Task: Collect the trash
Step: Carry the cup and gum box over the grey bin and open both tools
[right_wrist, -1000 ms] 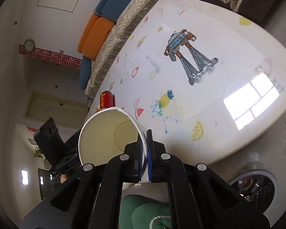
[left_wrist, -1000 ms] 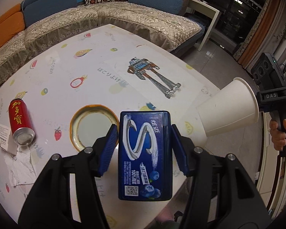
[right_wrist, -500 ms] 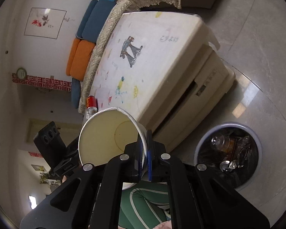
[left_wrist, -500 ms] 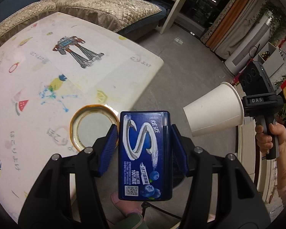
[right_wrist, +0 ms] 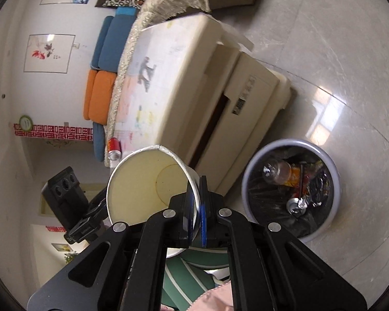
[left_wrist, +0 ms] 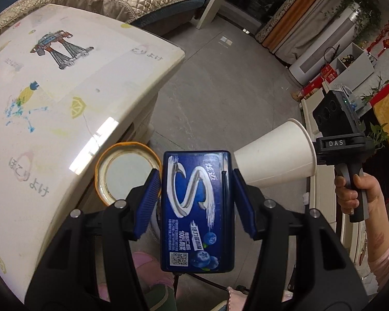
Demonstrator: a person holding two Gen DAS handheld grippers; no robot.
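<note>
Gum box and paper cup held off the table, on the way to the bin.

The blue box [left_wrist: 197, 207] sits upright between the left gripper [left_wrist: 196, 204] pads, which press its two long sides — clenched on it, with an orange-rimmed lid [left_wrist: 128, 172] showing just behind the left pad. The cup [right_wrist: 149, 184] lies on its side, its rim pinched thin between the right gripper [right_wrist: 197, 207] pads; it looks empty inside. Past the cup, the bin [right_wrist: 334, 181] stands on the floor just beside the table [right_wrist: 184, 77], already holding a bottle and wrappers. A red can [right_wrist: 114, 149] is left on the tabletop. The step in hand looks like carrying to the bin — next, each gripper must come over the bin mouth and let go, then the can needs fetching.
</note>
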